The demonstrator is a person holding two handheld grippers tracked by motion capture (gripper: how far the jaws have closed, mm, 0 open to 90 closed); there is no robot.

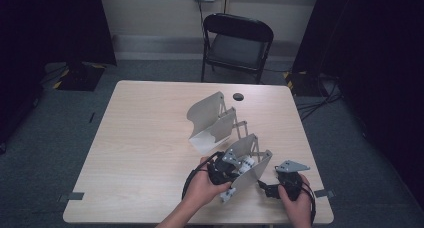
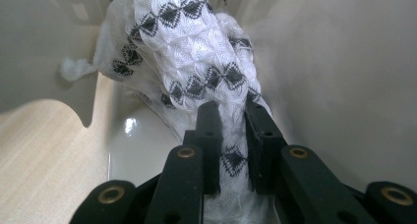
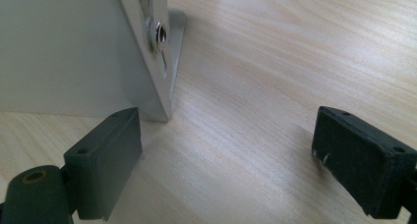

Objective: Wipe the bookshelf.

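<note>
cloth [image 2: 196, 52], white w/ black diamonds, no writing, pinched in left gripper [image 2: 231, 123].

Bare test room or lab; lone wooden table [image 1: 150, 153], folding chair [image 1: 237, 45], black curtains [image 1: 55, 23], floor cables [image 1: 315, 105].

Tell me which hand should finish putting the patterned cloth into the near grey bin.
Left. The left gripper is shut on the white cloth with black diamonds, which hangs inside the near grey bin. The right gripper is open and holds nothing, its jaws by the bin's outer corner on the table.
</note>
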